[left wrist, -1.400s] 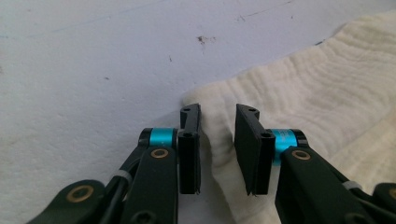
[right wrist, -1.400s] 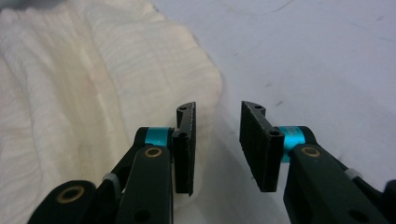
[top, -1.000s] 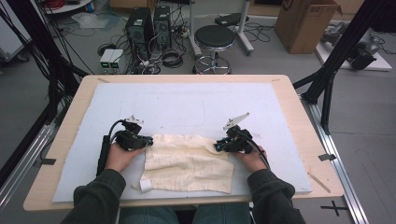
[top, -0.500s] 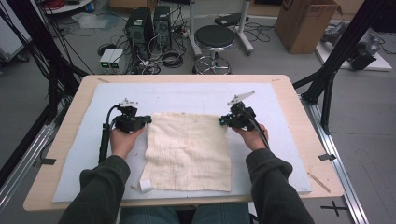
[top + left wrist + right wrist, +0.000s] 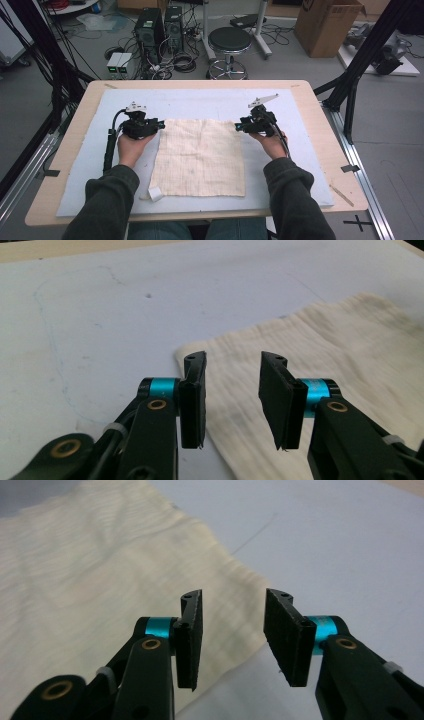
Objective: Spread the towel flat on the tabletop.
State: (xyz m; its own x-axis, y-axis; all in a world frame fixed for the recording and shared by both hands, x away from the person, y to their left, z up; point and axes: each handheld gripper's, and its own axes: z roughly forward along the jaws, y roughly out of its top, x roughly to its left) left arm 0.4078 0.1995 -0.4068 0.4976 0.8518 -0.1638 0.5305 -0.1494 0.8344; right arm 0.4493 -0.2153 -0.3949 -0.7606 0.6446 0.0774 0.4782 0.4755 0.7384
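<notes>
Cream cloth (image 5: 200, 156): spread flat and roughly square on the pale blue mat (image 5: 310, 165), about mid-desk, slightly nearer the near edge. Faint grid of creases across the weave. Small white tag (image 5: 154, 194) at the near left corner, folded outward onto the mat.

Left gripper (image 5: 159, 123): held in the left hand (image 5: 131, 147), set just beside the cloth's far left corner, pointing right toward it. Fingers parted, having just been opening; nothing pinched between them. In the left gripper view, black pads (image 5: 193, 399) standing apart above the cloth's corner (image 5: 300, 355), fabric lying loose on the mat beneath the gap, untouched by either pad.

Right gripper (image 5: 239, 126): held in the right hand (image 5: 270, 144), set at the cloth's far right corner, pointing left toward it. Fingers likewise parted, just opened, empty. In the right gripper view, pads (image 5: 191, 639) spread over the cloth's edge (image 5: 100, 580), one over fabric, the other over bare mat; no contact seen.

Desk (image 5: 325, 125): light wooden top, mat covering most of it.

Beyond the far edge, on the floor: black round stool (image 5: 229, 41), two dark computer towers (image 5: 160, 25) amid tangled cables, cardboard box (image 5: 325, 25) at far right.

Dark sleeves (image 5: 107, 200) entering from the near edge.
</notes>
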